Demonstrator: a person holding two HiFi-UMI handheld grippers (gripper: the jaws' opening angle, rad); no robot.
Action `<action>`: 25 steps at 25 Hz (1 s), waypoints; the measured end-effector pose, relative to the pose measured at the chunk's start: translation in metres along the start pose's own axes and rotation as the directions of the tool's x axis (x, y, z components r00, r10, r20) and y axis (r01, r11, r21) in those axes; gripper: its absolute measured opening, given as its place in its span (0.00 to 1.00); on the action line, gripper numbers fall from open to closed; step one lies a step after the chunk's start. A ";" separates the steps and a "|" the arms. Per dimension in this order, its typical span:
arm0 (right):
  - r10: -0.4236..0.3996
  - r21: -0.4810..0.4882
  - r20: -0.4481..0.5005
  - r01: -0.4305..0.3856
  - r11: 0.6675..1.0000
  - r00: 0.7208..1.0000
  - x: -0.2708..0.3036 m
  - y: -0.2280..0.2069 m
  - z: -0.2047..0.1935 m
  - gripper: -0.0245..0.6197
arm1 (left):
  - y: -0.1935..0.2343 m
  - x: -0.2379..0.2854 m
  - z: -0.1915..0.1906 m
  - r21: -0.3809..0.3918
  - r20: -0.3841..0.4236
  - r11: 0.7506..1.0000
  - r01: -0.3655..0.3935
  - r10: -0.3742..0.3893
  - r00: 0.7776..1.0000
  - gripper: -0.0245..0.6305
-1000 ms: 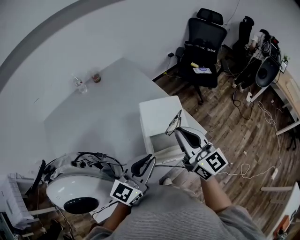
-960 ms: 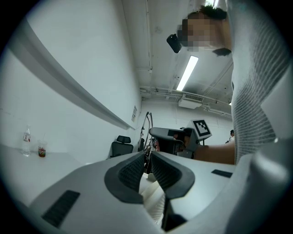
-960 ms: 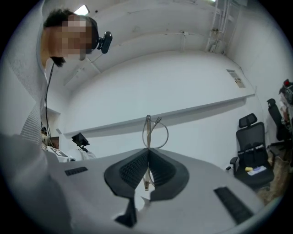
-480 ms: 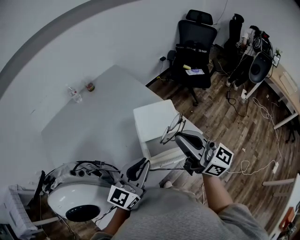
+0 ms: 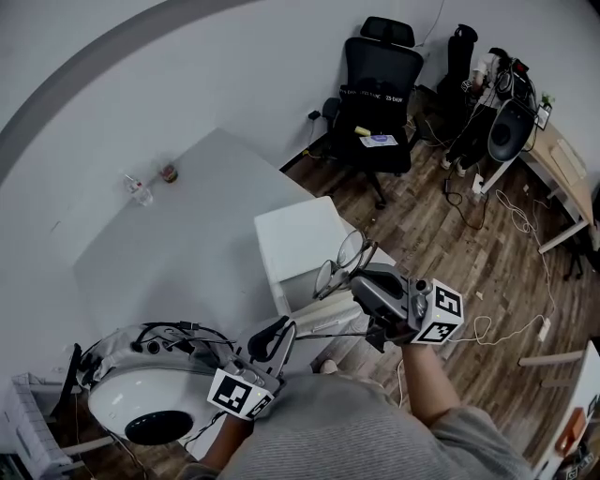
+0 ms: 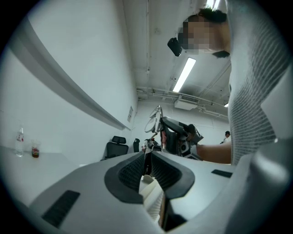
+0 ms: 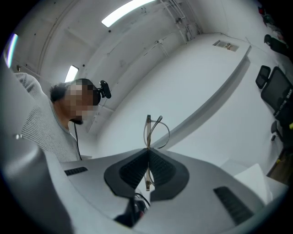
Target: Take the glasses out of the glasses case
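Right hand-held gripper (image 5: pixel 355 279) clamped on glasses (image 5: pixel 337 265); left hand-held gripper (image 5: pixel 280 332) closed on white thing (image 6: pixel 151 194).

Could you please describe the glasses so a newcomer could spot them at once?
Find the small white cabinet beside the grey table. Above it the right gripper pinches the glasses: thin wire rims and clear lenses, unlike the bulky gripper itself.

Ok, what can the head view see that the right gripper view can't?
Only the head view: the white round dome machine and the small clear bottle. Only the right gripper view: the long bright ceiling light. Both: the thin metal-framed glasses, pinched in the shut right gripper.
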State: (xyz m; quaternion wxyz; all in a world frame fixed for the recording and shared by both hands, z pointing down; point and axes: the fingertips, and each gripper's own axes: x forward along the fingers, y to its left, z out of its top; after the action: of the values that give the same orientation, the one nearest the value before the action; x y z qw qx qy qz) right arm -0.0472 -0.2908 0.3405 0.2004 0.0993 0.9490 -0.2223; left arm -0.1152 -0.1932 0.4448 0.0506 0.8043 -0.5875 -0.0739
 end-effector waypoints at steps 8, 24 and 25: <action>-0.118 -0.181 -0.125 0.094 0.979 0.985 0.023 -0.004 -0.027 0.06 | -0.041 0.025 0.011 0.001 0.046 0.991 0.137 -0.137 0.989 0.12; -0.314 -0.428 -0.128 0.233 0.873 0.941 0.041 -0.008 -0.043 0.06 | -0.023 0.027 0.007 -0.016 0.045 0.997 0.078 -0.078 0.996 0.12; -0.316 -0.432 -0.127 0.234 0.871 0.940 0.042 -0.008 -0.042 0.06 | -0.023 0.027 0.006 -0.017 0.044 0.997 0.077 -0.077 0.996 0.12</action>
State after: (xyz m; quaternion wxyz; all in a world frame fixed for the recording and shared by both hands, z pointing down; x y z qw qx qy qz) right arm -0.1011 -0.2745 0.3606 0.0898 -0.0605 0.9935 -0.0336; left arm -0.0871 -0.2116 0.4331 0.0425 0.8241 -0.5563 -0.0983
